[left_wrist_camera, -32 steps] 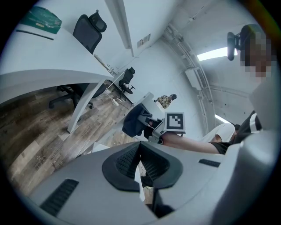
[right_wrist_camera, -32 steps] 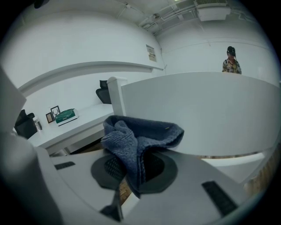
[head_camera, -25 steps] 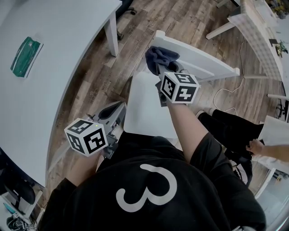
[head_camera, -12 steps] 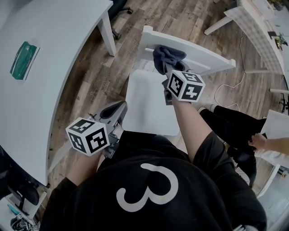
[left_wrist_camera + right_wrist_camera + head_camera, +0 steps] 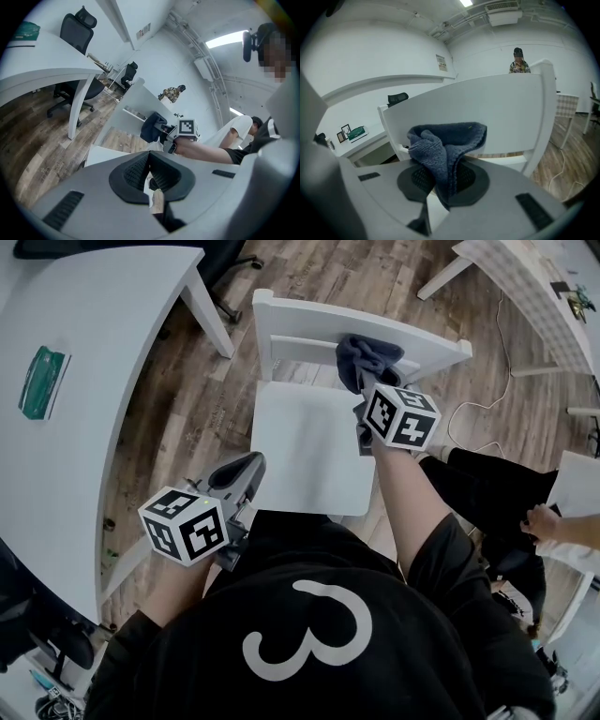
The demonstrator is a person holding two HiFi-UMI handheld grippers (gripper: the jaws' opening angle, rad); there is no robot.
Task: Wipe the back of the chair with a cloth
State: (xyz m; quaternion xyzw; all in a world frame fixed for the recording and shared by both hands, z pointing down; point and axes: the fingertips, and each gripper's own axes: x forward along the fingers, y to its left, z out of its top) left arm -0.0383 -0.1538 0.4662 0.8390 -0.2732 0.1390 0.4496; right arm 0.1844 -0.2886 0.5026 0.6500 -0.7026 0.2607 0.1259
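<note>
A white chair stands in front of me, its back at the far side and its seat below it. My right gripper is shut on a dark blue cloth, which presses against the back right of its middle. In the right gripper view the cloth bunches out of the right gripper in front of the chair back. My left gripper hangs by the seat's near left corner, apart from the chair. The left gripper is shut with nothing in it.
A white table with a green item on it runs along the left. A second person sits at the right, a leg and a hand showing. A cable lies on the wooden floor. Another white table stands far right.
My right gripper has slid the cloth rightward along the chair back, from near its left end to right of the middle. The left gripper has stayed put.
</note>
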